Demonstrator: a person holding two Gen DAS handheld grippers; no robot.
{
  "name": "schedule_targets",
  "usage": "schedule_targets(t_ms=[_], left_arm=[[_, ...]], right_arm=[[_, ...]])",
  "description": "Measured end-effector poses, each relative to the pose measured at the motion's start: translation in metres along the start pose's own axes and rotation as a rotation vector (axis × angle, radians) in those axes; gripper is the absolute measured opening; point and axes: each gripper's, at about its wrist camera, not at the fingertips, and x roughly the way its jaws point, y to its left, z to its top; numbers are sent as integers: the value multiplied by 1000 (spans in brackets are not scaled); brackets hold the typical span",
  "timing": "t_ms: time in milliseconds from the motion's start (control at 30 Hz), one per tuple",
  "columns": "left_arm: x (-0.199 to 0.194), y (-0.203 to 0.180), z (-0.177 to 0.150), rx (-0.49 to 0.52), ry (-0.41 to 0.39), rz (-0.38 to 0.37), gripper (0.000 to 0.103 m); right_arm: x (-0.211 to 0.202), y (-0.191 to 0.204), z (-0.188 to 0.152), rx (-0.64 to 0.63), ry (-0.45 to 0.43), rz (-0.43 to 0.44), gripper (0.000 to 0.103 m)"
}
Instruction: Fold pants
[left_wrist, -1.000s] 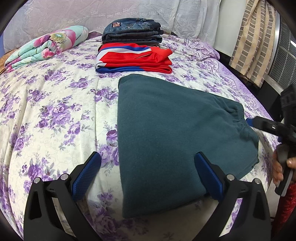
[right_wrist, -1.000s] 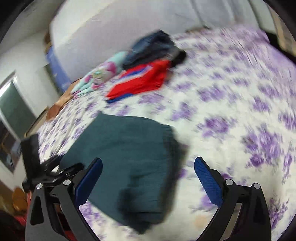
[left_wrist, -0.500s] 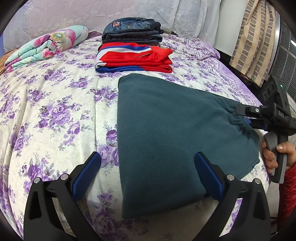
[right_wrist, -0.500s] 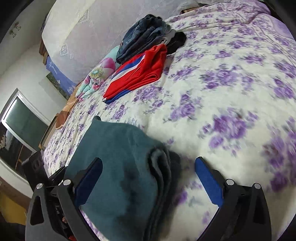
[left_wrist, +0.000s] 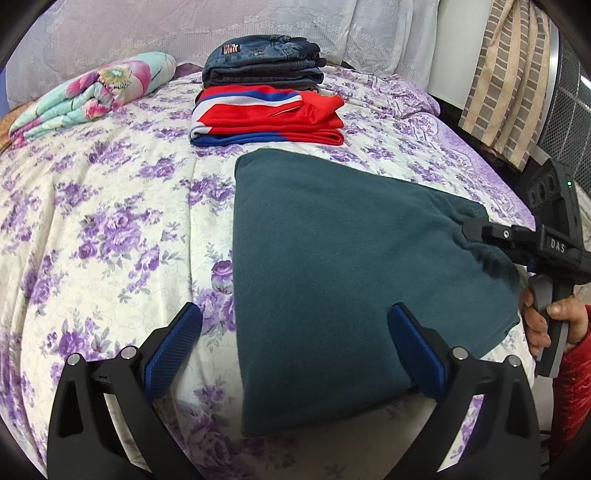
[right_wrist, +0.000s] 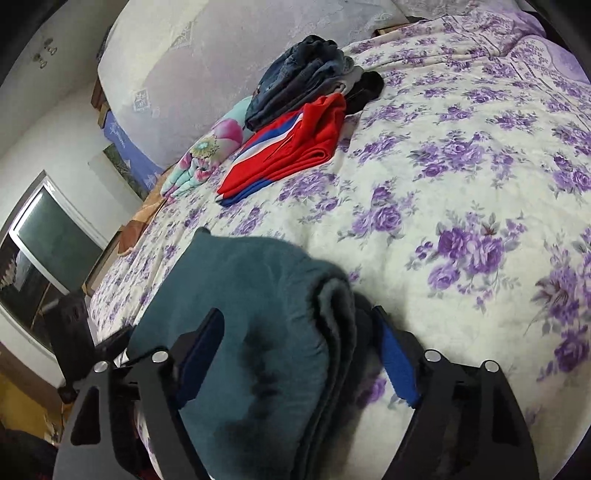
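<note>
Dark teal fleece pants (left_wrist: 332, 266) lie folded flat on the floral bed. My left gripper (left_wrist: 293, 347) is open above the pants' near left corner; its right finger is over the cloth, its left over the bedspread. My right gripper (right_wrist: 299, 354) straddles the thick waistband edge of the pants (right_wrist: 258, 325), one finger on top, one beneath; the jaws are partly closed and the cloth fills the gap. In the left wrist view the right gripper (left_wrist: 469, 230) touches the waistband at the right.
Folded red, white and blue pants (left_wrist: 266, 114) and a stack of jeans (left_wrist: 262, 66) lie at the back of the bed. A rolled floral blanket (left_wrist: 92, 96) lies back left. The bed edge and a striped cloth (left_wrist: 506, 74) are on the right.
My right gripper has moved in onto the waistband edge, and its jaws have narrowed around the cloth. The left gripper has not moved.
</note>
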Motion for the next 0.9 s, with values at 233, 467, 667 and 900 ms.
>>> schedule_targets(t_ms=[233, 467, 667, 900], left_arm=[[7, -13, 6, 50, 23, -22, 99], [5, -18, 4, 74, 9, -16, 98], [1, -23, 2, 106, -21, 4, 92], [-2, -26, 1, 127, -40, 4, 84]], right_arm=[[2, -6, 4, 35, -10, 57, 80], [0, -5, 3, 36, -20, 81, 79], [0, -9, 1, 60, -22, 83, 55], [1, -9, 0, 65, -20, 83, 51]])
